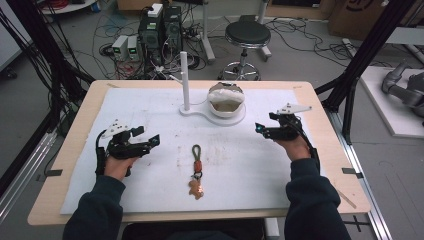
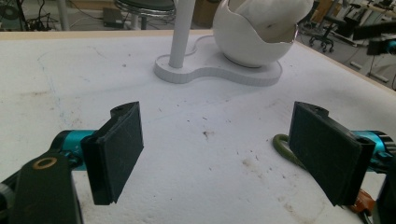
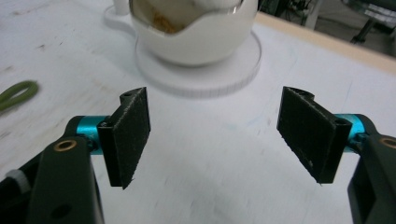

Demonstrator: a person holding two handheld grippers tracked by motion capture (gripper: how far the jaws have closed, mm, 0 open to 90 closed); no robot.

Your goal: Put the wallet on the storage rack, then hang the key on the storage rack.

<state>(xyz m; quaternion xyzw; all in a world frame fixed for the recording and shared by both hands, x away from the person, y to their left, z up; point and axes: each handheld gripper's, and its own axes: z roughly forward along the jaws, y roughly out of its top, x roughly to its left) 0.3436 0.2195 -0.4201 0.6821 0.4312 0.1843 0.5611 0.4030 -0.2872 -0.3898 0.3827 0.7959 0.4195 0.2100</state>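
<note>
A keychain [image 1: 196,170] lies flat near the middle of the white mat, with a green cord loop [image 2: 281,145] at its far end, a red bead and a brown charm at the near end. My left gripper [image 1: 147,136] rests to its left, open, with nothing between its jaws [image 2: 215,140]. The green loop peeks out beside the right-hand pad in the left gripper view. My right gripper [image 1: 265,124] hovers at the right of the mat, open and empty [image 3: 215,126], pointing toward the white egg-shaped bowl [image 3: 196,32]. The green loop [image 3: 16,93] shows far left in the right gripper view.
A white stand [image 1: 212,112] at the back centre carries an upright post [image 1: 184,80] and the cracked-egg bowl [image 1: 226,99]. The mat [image 1: 125,190] covers a wooden table [image 1: 80,125]. A stool [image 1: 246,35], computers and cables stand on the floor beyond.
</note>
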